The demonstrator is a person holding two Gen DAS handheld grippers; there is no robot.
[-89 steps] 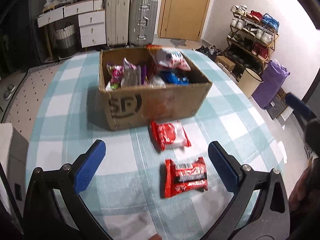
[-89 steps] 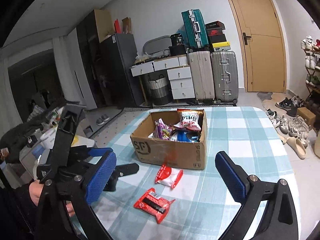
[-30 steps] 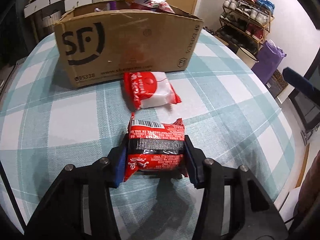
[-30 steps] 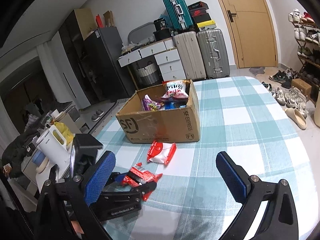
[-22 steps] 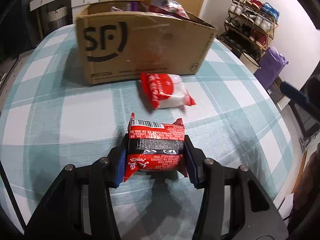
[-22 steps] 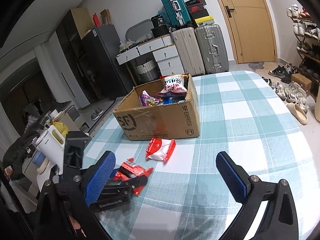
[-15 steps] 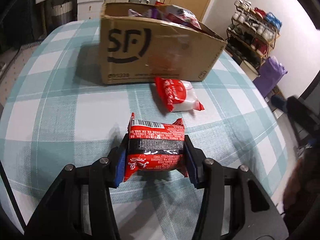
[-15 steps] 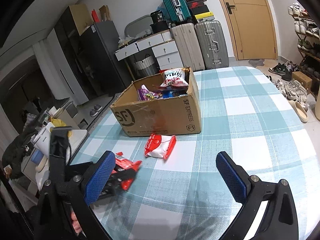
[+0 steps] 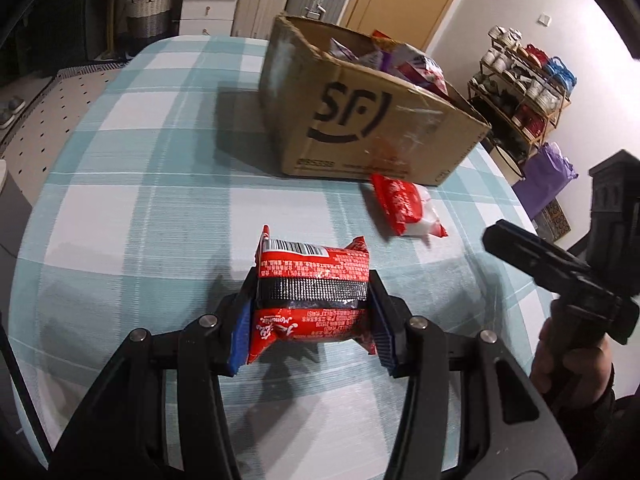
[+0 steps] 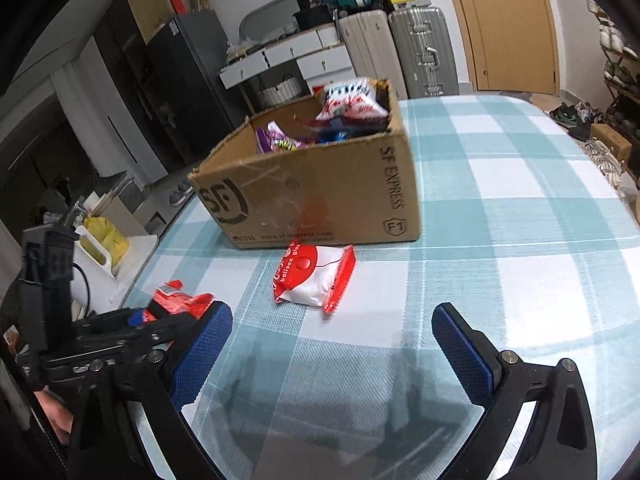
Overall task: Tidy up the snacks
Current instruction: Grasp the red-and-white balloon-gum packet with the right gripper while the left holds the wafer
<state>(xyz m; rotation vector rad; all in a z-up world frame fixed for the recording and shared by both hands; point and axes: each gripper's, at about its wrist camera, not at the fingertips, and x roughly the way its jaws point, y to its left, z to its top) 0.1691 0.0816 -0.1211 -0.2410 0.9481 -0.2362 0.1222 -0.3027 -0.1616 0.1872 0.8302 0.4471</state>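
Checked tablecloth (image 9: 160, 184) underneath: left gripper (image 9: 312, 320) clamps a red wafer pack (image 9: 312, 288); right gripper (image 10: 332, 352) gapes wide, empty, near the red-white packet (image 10: 316, 276) by the box (image 10: 320, 200).

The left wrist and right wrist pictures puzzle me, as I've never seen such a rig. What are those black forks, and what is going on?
No robot here: a person holds one hand-held gripper in each hand, each with a camera looking along its two fingers. In the left wrist view, the left hand-held gripper is shut on a red snack packet. In the right wrist view, the right hand-held gripper is open and holds nothing. On the checked tablecloth stands a cardboard box with snacks in it, and a red and white packet lies just in front of it.
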